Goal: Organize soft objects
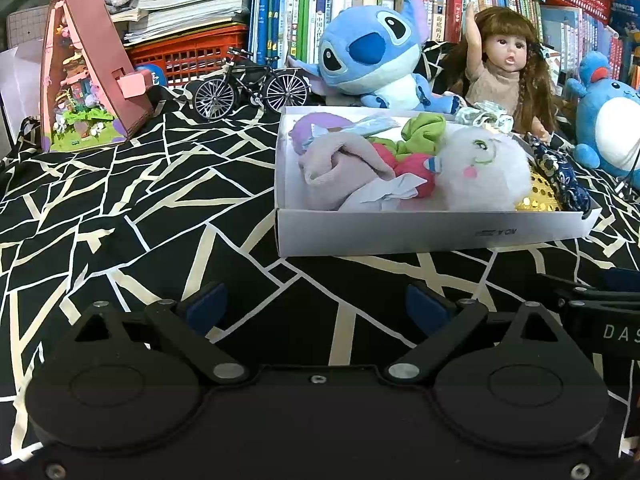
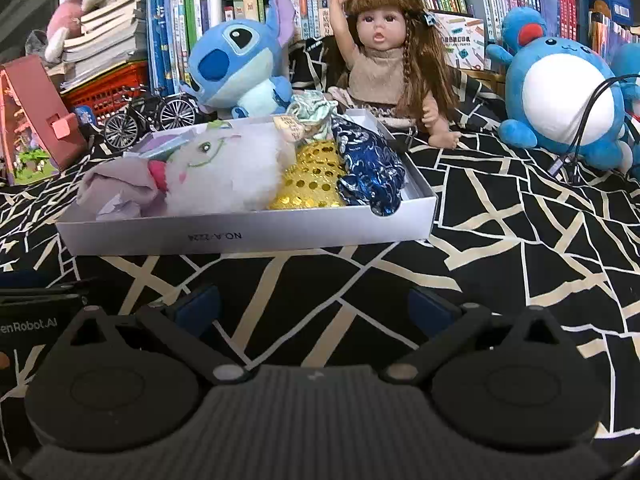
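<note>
A shallow white box [image 1: 432, 232] [image 2: 248, 236] sits on the black-and-cream cloth and holds several soft things: a white fluffy plush [image 1: 484, 168] [image 2: 228, 168], a mauve cloth [image 1: 340, 160] [image 2: 116, 184], a green scrunchie [image 1: 424, 130], a gold sequin pouch [image 2: 312, 180] and a dark blue patterned pouch [image 2: 372, 164]. My left gripper [image 1: 316, 308] is open and empty, low over the cloth in front of the box. My right gripper [image 2: 314, 308] is also open and empty, in front of the box.
Behind the box sit a Stitch plush [image 1: 372, 52] [image 2: 240, 64], a long-haired doll [image 1: 508, 72] [image 2: 392, 64] and a round blue plush [image 2: 560, 96]. A model bicycle [image 1: 252, 84], a pink miniature house [image 1: 84, 80], a red basket and bookshelves stand at the back.
</note>
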`<act>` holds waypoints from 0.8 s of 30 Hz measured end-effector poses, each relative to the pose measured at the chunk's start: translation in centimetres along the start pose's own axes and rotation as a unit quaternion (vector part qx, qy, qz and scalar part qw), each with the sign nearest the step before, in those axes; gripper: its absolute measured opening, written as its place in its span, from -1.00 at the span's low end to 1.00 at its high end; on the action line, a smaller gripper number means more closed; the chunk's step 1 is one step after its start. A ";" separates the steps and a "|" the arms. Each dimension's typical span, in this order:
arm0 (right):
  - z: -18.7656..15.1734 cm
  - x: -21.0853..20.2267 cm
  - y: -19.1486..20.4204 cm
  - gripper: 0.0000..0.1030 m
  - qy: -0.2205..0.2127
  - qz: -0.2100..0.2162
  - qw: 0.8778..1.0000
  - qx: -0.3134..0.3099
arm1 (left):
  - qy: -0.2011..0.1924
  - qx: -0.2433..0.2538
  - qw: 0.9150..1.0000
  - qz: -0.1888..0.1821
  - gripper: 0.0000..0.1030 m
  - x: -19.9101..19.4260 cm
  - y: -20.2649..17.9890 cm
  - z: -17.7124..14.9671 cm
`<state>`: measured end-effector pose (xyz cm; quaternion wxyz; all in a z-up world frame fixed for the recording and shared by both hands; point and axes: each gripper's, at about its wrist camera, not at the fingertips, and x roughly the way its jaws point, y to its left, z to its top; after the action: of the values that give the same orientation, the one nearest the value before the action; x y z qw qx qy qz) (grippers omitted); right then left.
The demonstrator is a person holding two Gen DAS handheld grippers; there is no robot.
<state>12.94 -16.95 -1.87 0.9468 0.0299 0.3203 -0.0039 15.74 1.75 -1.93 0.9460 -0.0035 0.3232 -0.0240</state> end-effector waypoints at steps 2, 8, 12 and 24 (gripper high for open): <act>0.0 0.2 0.0 1.00 0.004 -0.003 1.000 0.000 | 0.001 0.000 1.000 0.002 0.88 0.1 0.0 0.0; 0.1 0.4 0.2 1.00 0.011 -0.006 1.000 -0.004 | 0.005 0.002 1.000 0.004 0.93 0.4 -0.1 0.0; 0.1 0.5 0.2 1.00 0.013 -0.007 1.000 -0.006 | 0.007 0.001 1.000 0.006 0.97 0.5 -0.1 0.0; 0.0 0.6 0.6 1.00 0.018 -0.015 1.000 -0.015 | 0.010 -0.002 1.000 0.008 1.00 0.7 0.1 -0.1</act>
<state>13.49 -16.37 -2.20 0.9412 0.0111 0.3373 -0.0124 16.22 1.78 -2.37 0.9430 -0.0024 0.3323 -0.0163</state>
